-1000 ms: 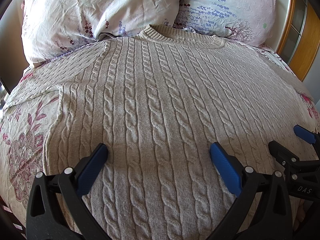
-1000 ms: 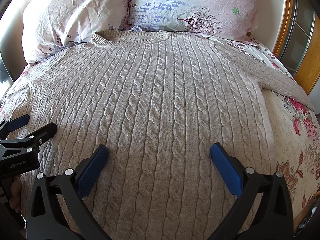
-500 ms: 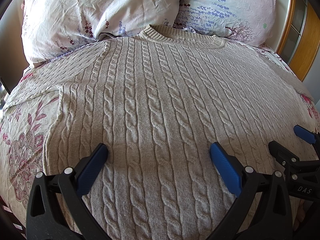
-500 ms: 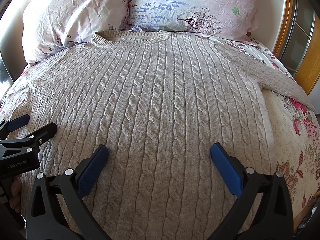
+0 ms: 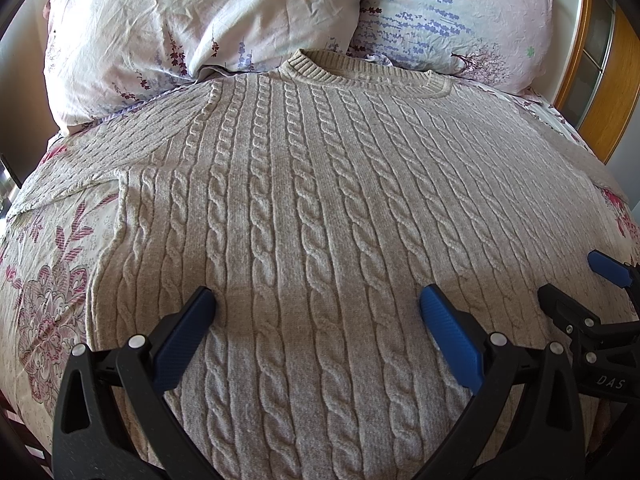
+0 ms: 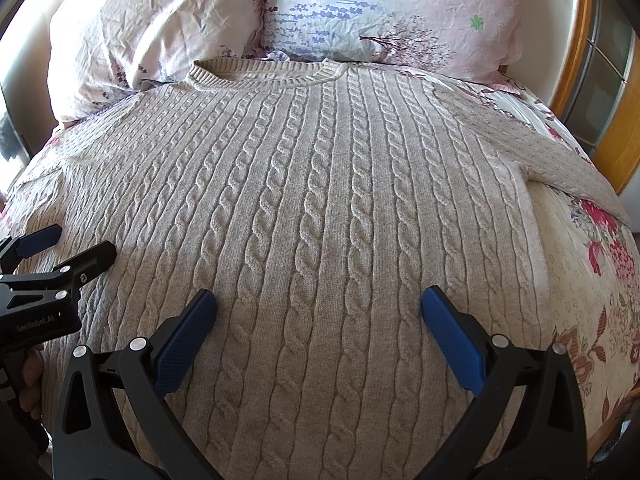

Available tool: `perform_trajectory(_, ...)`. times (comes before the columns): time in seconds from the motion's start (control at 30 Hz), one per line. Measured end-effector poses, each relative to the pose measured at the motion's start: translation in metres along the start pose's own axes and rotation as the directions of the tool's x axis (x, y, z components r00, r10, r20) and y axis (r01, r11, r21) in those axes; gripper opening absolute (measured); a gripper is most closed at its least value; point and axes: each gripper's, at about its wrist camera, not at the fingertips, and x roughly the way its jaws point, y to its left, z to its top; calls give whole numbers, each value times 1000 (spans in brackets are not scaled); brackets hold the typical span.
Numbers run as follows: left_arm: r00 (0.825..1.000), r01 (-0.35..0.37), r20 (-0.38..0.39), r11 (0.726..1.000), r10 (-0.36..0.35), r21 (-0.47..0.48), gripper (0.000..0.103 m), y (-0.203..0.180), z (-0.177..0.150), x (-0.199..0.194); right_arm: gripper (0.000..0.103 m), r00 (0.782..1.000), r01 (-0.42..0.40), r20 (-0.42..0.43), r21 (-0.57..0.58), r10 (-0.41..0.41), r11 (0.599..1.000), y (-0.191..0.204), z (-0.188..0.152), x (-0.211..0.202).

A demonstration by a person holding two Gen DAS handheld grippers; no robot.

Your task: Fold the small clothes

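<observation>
A beige cable-knit sweater [image 5: 320, 200] lies flat, front up, on the bed, collar toward the pillows and sleeves spread to both sides; it also fills the right wrist view [image 6: 320, 200]. My left gripper [image 5: 316, 300] is open and empty, hovering over the sweater's lower left part. My right gripper [image 6: 318, 300] is open and empty over the lower right part. The right gripper shows at the right edge of the left wrist view [image 5: 576, 284]; the left gripper shows at the left edge of the right wrist view [image 6: 68, 246]. The hem is hidden below both views.
Two floral pillows [image 5: 192, 24] [image 5: 460, 16] lean at the head of the bed. A floral bedsheet [image 5: 48, 280] shows beside the sweater on both sides [image 6: 592, 280]. A wooden frame with glass [image 6: 608, 80] stands to the right of the bed.
</observation>
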Motion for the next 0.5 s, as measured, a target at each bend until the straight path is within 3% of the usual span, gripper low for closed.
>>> perform_trajectory(0.13, 1000, 1, -3, 1000, -1, -2, 101, 0, 1, 1, 102, 996, -82, -26, -18, 82, 996, -17, 8, -5)
perform_trajectory(0.23, 1000, 5, -4, 1000, -5, 3, 101, 0, 1, 2, 102, 997, -11, 76, 196, -4, 981, -89, 26, -24)
perform_trajectory(0.3, 1000, 7, -7, 1000, -7, 5, 101, 0, 2, 2, 94, 993, 31, 94, 378, -72, 925, -162, 38, -30)
perform_trajectory(0.33, 1000, 6, -9, 1000, -6, 6, 101, -1, 2, 3, 86, 991, 54, 86, 459, -104, 887, -197, 41, -31)
perform_trajectory(0.4, 1000, 5, -14, 1000, -5, 9, 101, 0, 3, 2, 76, 986, 75, 67, 639, -153, 765, -278, 40, -31)
perform_trajectory(0.43, 1000, 5, -17, 1000, -5, 11, 101, 0, 3, 2, 71, 985, 81, 51, 711, -167, 699, -312, 35, -30)
perform_trajectory(0.5, 1000, 9, -15, 1000, -9, 6, 101, 2, 5, 0, 63, 986, 65, 27, 847, -165, 527, -379, 20, -24)
